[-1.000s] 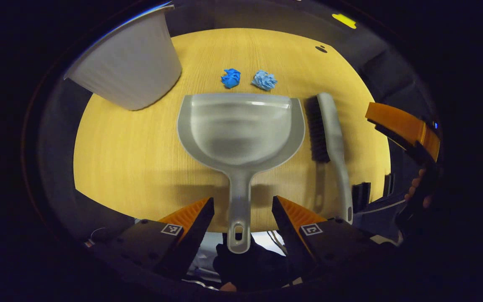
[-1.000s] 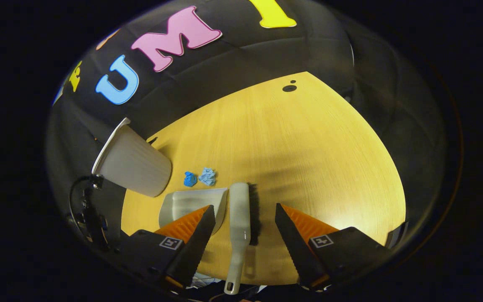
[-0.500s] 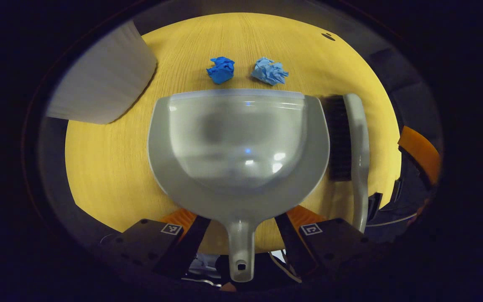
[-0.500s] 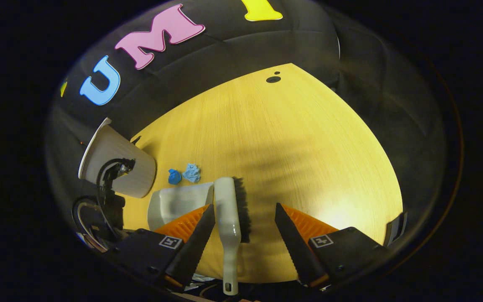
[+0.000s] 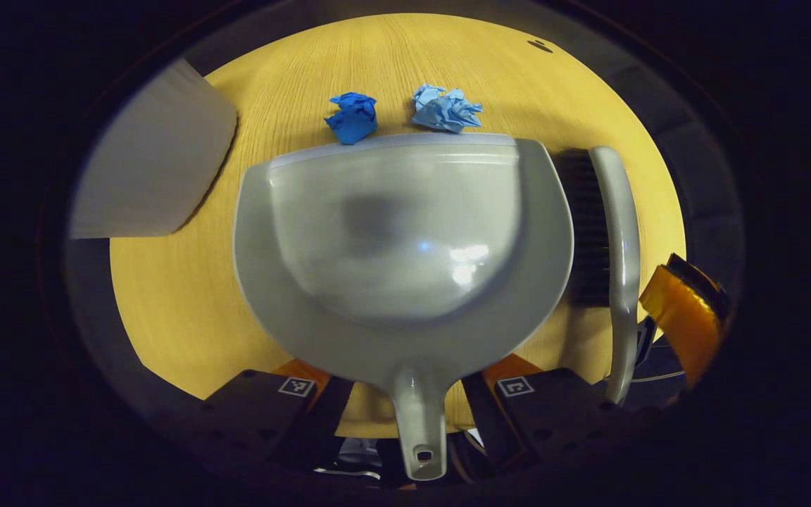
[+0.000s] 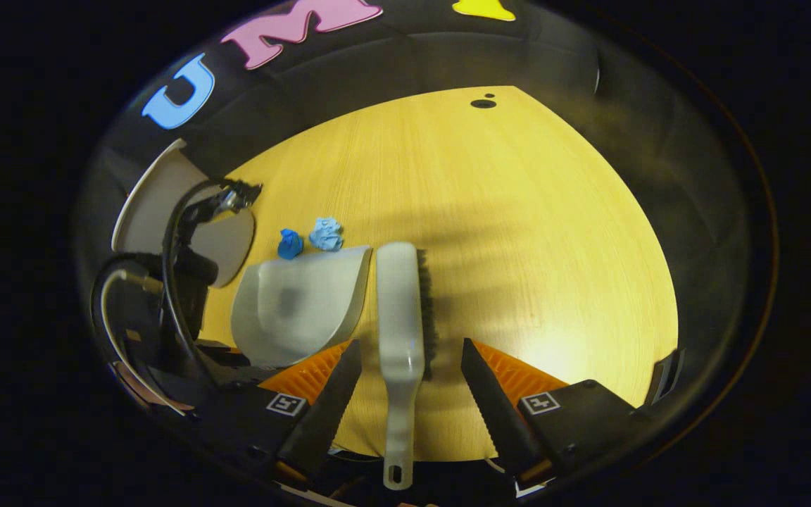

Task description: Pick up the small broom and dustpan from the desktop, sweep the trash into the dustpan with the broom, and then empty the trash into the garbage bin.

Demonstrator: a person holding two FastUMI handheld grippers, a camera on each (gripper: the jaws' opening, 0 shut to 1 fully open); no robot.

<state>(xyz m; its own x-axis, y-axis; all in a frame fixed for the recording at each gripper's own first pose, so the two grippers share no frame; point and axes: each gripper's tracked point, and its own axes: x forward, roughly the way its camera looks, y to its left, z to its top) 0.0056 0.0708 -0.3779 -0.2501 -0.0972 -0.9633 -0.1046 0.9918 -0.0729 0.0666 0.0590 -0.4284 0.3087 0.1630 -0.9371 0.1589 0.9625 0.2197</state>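
Both grippers are moving closer than before: left gripper (image 5: 405, 394) straddling the dustpan (image 5: 398, 239) handle, right gripper (image 6: 405, 394) straddling the broom (image 6: 400, 331) handle, jaws apart. Nothing is lifted; blue trash (image 5: 353, 118) is waiting ahead on the worktop (image 5: 166, 303).

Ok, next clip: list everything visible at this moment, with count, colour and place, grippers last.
dustpan: one, grey, on the desktop, handle between the left gripper's fingers.
small broom: one, grey with dark bristles, lying beside the dustpan, handle between the right gripper's fingers.
paper balls: two, dark blue and light blue, at the dustpan's front lip.
garbage bin: one, white, left of the dustpan.
desktop: one, light wood.
left gripper: one, around the dustpan handle, no visible clamp.
right gripper: one, open, straddling the broom handle.
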